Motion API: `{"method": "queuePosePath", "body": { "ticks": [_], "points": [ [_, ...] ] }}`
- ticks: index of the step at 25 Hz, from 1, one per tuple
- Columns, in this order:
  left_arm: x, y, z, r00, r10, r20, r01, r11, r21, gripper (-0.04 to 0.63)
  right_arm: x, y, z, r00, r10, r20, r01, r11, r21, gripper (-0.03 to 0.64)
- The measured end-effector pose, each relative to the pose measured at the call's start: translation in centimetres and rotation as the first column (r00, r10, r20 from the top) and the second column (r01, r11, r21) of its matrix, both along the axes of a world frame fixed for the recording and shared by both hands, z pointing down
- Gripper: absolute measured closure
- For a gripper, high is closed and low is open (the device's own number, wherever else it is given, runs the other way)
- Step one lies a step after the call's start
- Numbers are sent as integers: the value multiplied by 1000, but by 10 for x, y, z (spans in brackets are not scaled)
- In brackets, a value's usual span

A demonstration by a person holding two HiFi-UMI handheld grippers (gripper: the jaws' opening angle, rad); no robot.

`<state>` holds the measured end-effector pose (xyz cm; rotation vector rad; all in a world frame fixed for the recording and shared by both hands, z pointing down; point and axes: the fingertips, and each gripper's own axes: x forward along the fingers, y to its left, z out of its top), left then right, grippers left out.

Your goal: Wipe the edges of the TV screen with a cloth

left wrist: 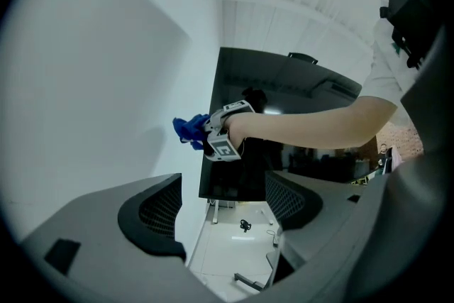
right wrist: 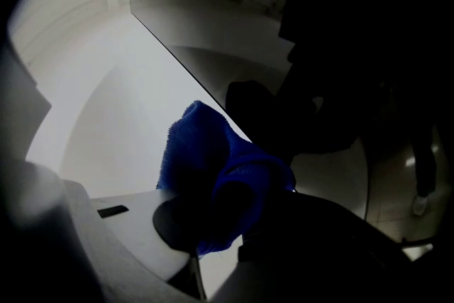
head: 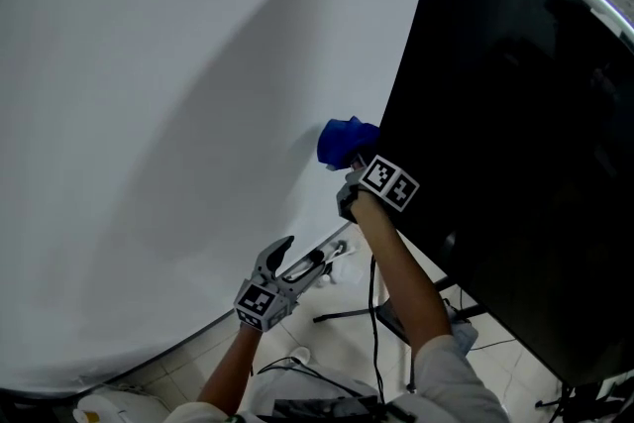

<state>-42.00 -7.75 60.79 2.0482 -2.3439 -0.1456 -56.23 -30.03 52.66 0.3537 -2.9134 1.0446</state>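
At the bottom of the head view the left gripper (head: 310, 255) hangs low, well apart from the work. Its own view shows its jaws spread wide with nothing between them, only the pale floor (left wrist: 237, 238) in the gap. Above it, near the middle of the frame, the right gripper (head: 349, 163) reaches up on an outstretched forearm, and its jaws are clamped on a bunched blue cloth (head: 343, 140). In the right gripper view the cloth (right wrist: 202, 152) bulges out between the two pads and its far side lies against the dark rim of the TV screen (right wrist: 340, 81). The TV screen (head: 515, 163) fills the right half of the head view. The cloth sits on its left-hand edge, and the left gripper view places the cloth (left wrist: 189, 130) a little below the middle of that edge. Behind everything, filling the left of the frame, is a plain white wall (head: 149, 114). Wiping looks to be under way along this one edge. Nothing on the glossy black surface shows which stretches are already clean, so the other edges probably remain to be done.
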Motion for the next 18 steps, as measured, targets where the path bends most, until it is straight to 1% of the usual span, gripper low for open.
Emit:
{"method": "queuePosePath", "body": {
  "ticks": [5, 10, 14, 16, 18],
  "points": [
    [-3, -8, -13, 1000, 14, 16, -14, 1000, 19, 242, -13, -8, -93, 995, 0, 101, -8, 997, 78, 541],
    [-1, -18, -37, 998, 49, 36, -50, 998, 42, 242, -15, -2, -193, 978, -15, 209, -19, 987, 159, 542],
    [1, -33, -80, 994, 102, 28, -103, 994, 44, 242, -14, 0, -269, 961, -27, 276, -26, 982, 186, 543],
    [-1, -44, -105, 993, 112, 48, -114, 993, 44, 242, -14, -2, -305, 954, -27, 300, -38, 977, 209, 543],
    [-1, -50, -128, 991, 109, 76, -114, 991, 65, 242, -12, -3, -336, 948, -23, 316, -51, 973, 225, 543]
  ]
}}
